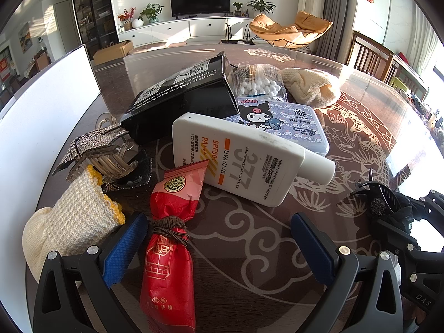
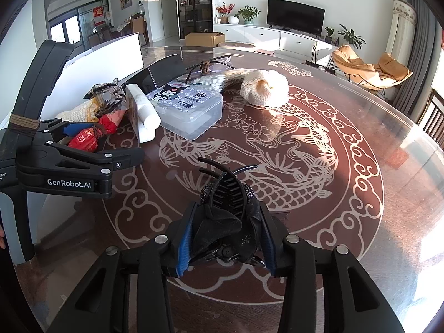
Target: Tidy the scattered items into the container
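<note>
Between the blue pads of the right gripper (image 2: 226,238) sits a black hair claw (image 2: 224,216), pinched and lifted, teeth pointing far. Left gripper (image 1: 219,247) stands open, nothing held; red candy packet (image 1: 169,247) lies between its fingers, long axis running near-to-far, not pressed. White container (image 1: 50,105) stands far left, nearer the left hand. Only the right view shows the clamp on the claw; only the left shows the packet's lie.
</note>
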